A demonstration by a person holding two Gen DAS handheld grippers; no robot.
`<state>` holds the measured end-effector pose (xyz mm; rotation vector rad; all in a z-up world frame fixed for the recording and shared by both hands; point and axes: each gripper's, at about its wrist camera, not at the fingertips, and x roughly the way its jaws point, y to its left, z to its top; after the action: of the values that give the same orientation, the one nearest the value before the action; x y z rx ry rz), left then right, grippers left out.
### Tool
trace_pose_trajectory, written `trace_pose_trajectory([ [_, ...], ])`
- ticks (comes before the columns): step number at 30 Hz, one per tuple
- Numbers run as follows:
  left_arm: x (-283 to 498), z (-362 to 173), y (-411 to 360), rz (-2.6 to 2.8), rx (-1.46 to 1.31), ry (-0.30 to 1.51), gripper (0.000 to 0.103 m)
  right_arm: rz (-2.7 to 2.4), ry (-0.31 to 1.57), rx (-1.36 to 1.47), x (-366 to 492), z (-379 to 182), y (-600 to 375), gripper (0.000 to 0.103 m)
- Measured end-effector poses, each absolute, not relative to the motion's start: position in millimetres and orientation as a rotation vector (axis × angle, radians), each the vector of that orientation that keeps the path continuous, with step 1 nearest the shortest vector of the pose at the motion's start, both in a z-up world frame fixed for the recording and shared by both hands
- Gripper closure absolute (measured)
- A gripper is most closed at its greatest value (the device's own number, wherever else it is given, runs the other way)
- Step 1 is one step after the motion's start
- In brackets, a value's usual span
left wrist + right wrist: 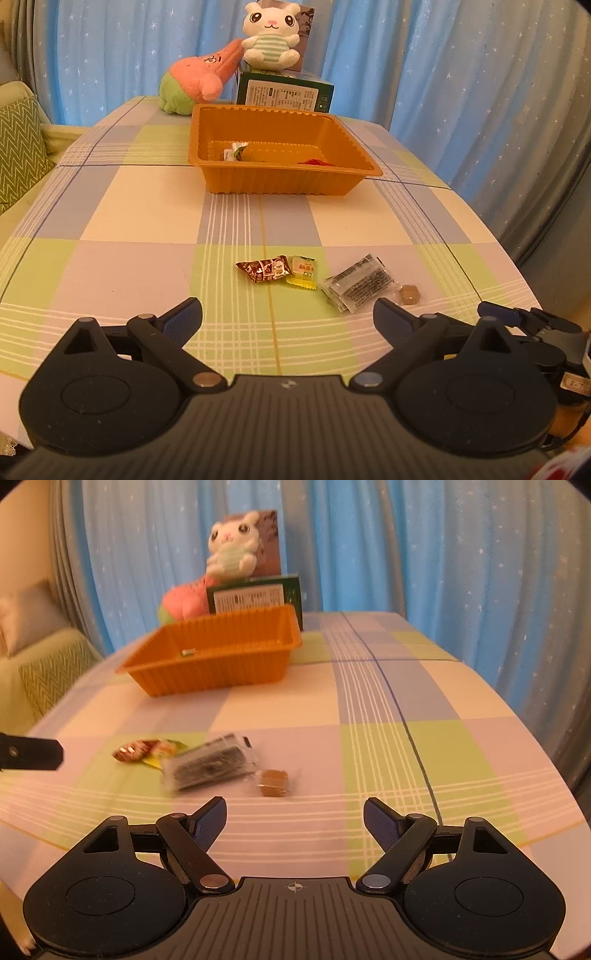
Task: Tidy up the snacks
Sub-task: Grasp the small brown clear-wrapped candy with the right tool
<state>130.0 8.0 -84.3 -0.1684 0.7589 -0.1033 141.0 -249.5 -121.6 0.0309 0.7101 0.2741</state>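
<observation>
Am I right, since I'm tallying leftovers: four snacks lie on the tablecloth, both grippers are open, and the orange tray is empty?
Not quite: the orange tray is not empty. The left wrist view shows a green-white wrapper and a red wrapper inside. Four snacks on the tablecloth and open left gripper and right gripper stand.

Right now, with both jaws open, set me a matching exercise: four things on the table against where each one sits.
Things:
1. brown candy
2. white plush
3. green-white wrapper
4. pink plush

Places:
A. inside the orange tray
B. on top of the green box
C. right end of the snack row
D. on the cloth, left of the green box

Pairs: 1-C, 2-B, 3-A, 4-D
</observation>
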Motion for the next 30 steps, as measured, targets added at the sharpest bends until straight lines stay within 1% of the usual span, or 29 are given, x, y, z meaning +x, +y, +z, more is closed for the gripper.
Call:
trace_pose_trajectory([
  [4,142.5,-91.7,6.6,-0.106,-0.166,0.77,0.005,0.273,0.738,-0.032,160.1,-132.2,-245.6,0.023],
  [9,155.3,-101.2,4.9,-0.109,-0.167,0.787,0.005,0.303,0.761,-0.111,175.3,-146.4,-234.1,0.03],
  [13,161.3,-107.1,4.7,-0.124,-0.174,0.791,0.005,0.299,0.744,-0.108,185.7,-151.0,-233.5,0.032],
  [15,163.6,-109.5,4.7,-0.129,-0.181,0.793,0.005,0.292,0.735,-0.107,193.8,-152.1,-234.1,0.038],
  [16,164.3,-110.3,4.4,-0.131,-0.182,0.795,0.005,0.294,0.733,-0.101,197.6,-152.4,-234.5,0.039],
  [19,166.0,-110.8,3.5,-0.142,-0.18,0.794,0.005,0.314,0.732,-0.102,204.6,-152.1,-233.2,0.048],
  [21,167.6,-111.4,3.1,-0.146,-0.181,0.792,0.005,0.329,0.725,-0.116,203.5,-151.6,-229.4,0.058],
  [22,168.1,-111.9,2.9,-0.147,-0.183,0.791,0.005,0.336,0.72,-0.124,202.4,-151.5,-227.0,0.06],
  [24,169.3,-112.8,2.3,-0.152,-0.182,0.795,0.005,0.355,0.717,-0.135,201.1,-151.2,-223.2,0.071],
  [25,170.2,-113.6,1.5,-0.156,-0.177,0.797,0.005,0.363,0.717,-0.139,200.5,-151.2,-221.7,0.073],
  [26,170.8,-114.4,0.5,-0.16,-0.169,0.798,0.005,0.372,0.72,-0.141,200.3,-151.1,-220.3,0.081],
  [30,172.2,-116.2,-5.9,-0.182,-0.119,0.798,0.007,0.364,0.754,-0.083,199.4,-149.0,-223.6,0.082],
])
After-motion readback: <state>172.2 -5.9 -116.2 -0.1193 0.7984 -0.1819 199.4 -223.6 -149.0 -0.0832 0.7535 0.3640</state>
